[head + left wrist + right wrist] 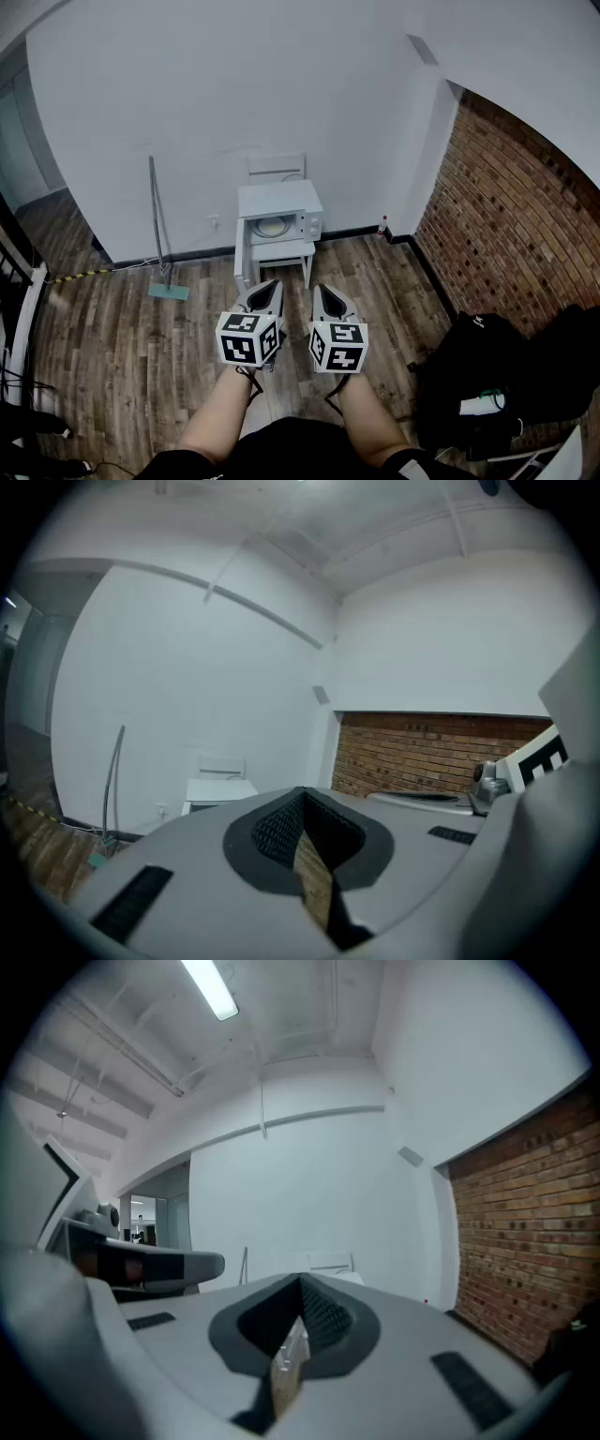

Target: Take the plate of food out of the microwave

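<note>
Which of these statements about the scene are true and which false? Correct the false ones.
1. The left tool and the right tool are both shut and empty. True.
2. A mop leans on the wall, left of the microwave in the head view. True.
3. The microwave stands on the floor. False: it sits on a small white table.
4. The tools touch the microwave. False: they are held well short of it.

Soft, even room light — one ceiling tube [211, 988] glares — fisheye corners go black (near foreground blurred).
</note>
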The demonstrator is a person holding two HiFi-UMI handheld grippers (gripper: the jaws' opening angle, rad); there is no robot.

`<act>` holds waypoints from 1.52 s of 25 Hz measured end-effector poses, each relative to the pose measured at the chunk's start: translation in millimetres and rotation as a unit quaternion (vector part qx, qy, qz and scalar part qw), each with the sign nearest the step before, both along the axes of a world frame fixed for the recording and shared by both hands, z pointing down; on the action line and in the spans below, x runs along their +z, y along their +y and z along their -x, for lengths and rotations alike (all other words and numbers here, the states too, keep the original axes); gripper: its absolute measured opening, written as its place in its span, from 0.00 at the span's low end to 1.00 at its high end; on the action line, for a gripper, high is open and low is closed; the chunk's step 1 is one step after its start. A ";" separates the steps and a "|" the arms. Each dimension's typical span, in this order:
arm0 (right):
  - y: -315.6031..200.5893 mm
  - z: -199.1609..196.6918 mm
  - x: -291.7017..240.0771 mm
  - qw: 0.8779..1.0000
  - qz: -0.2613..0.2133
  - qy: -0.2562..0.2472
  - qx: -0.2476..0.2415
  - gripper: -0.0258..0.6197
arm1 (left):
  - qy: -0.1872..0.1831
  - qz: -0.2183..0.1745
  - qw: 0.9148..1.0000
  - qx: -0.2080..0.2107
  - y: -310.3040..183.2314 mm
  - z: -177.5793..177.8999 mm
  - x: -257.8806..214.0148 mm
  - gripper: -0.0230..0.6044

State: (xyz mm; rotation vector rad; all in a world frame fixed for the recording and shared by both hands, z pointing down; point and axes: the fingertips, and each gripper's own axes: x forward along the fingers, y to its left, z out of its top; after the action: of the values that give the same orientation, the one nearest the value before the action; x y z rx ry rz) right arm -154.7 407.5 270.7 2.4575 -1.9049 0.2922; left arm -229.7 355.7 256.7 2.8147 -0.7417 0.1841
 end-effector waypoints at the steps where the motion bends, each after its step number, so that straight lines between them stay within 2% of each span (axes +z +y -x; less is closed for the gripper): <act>1: -0.2 -0.3 1.9 1.000 0.002 0.000 0.000 0.05 | -0.001 0.000 1.000 0.000 0.1 -0.2 1.1 0.03; 11: 0.2 -21.2 5.4 1.000 -0.007 -0.013 -0.007 0.05 | -0.016 0.007 1.000 -0.010 -1.0 -20.5 11.3 0.03; 22: 21.5 -84.1 7.6 0.999 0.002 0.016 -0.036 0.05 | -0.005 0.007 0.999 -0.031 20.2 -86.9 7.4 0.03; 27: 23.2 -112.6 15.9 0.999 0.008 0.001 -0.032 0.05 | -0.022 0.015 0.999 -0.033 23.5 -109.5 21.5 0.03; 33: 2.3 -130.7 29.7 0.999 0.019 0.012 -0.030 0.05 | -0.018 0.031 0.999 -0.035 -7.3 -128.0 34.6 0.03; 38: -51.0 -153.6 29.6 0.999 0.019 0.019 -0.020 0.05 | -0.017 0.029 0.999 -0.024 -59.2 -148.9 39.4 0.03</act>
State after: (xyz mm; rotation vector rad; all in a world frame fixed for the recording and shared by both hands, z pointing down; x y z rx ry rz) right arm -1.1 356.5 300.3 2.3815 -1.9128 0.2757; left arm -80.8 296.5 296.0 2.7428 -0.7959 0.2408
